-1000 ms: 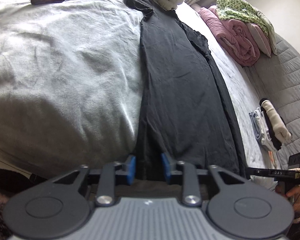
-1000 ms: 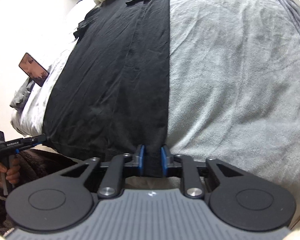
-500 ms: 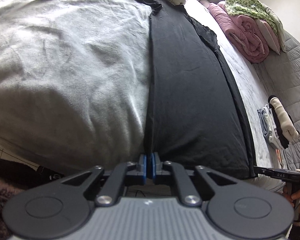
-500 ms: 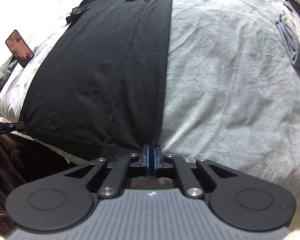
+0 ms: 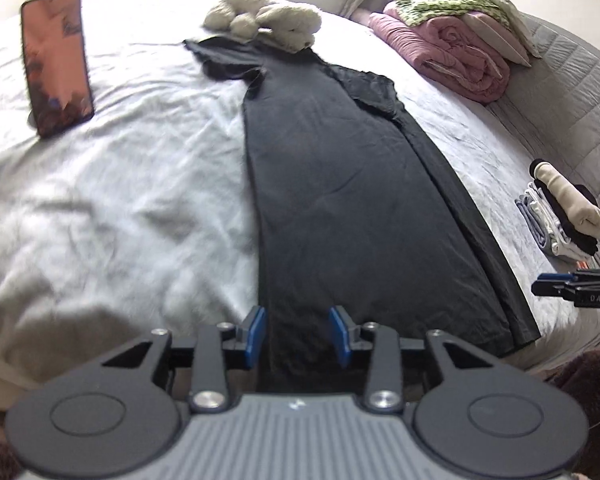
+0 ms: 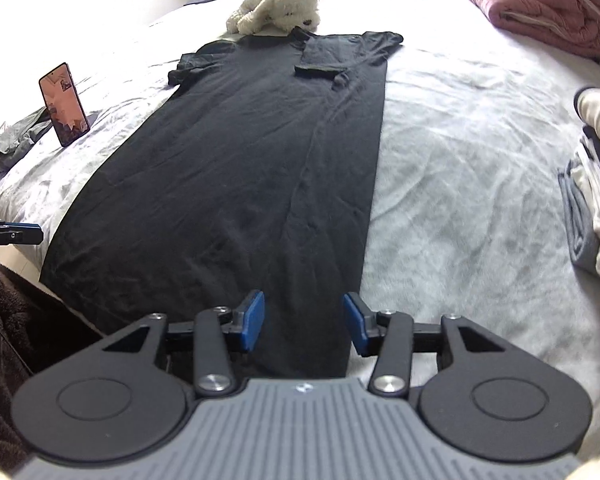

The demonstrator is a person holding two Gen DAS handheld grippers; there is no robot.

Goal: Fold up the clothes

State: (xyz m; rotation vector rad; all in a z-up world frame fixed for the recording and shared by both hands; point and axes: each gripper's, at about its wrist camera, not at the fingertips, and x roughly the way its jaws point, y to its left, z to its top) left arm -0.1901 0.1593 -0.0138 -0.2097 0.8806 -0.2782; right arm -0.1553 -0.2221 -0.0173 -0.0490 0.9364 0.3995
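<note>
Left wrist view: your left gripper [image 5: 298,336] is spread wide, holding nothing, over the near hem of the black shirt [image 5: 340,208]. Your right gripper [image 6: 304,326] is likewise spread and empty at the near hem in the right wrist view. The shirt lies flat and lengthwise on the bed [image 6: 460,160], which is covered in a pale grey, lightly wrinkled blanket; its right side is folded inward, and the right sleeve [image 6: 320,69] is folded in over the shirt near the collar. A white plush toy [image 6: 278,10] touches the collar end. A phone [image 6: 64,104] stands propped on the left part of the bed, next to a crumpled grey cloth [image 6: 16,142]. A stack of folded clothes [image 5: 564,216] sits on the right side. Rolled pink bedding [image 5: 444,60] lies at the far right corner against a quilted grey headboard [image 5: 572,92].
</note>
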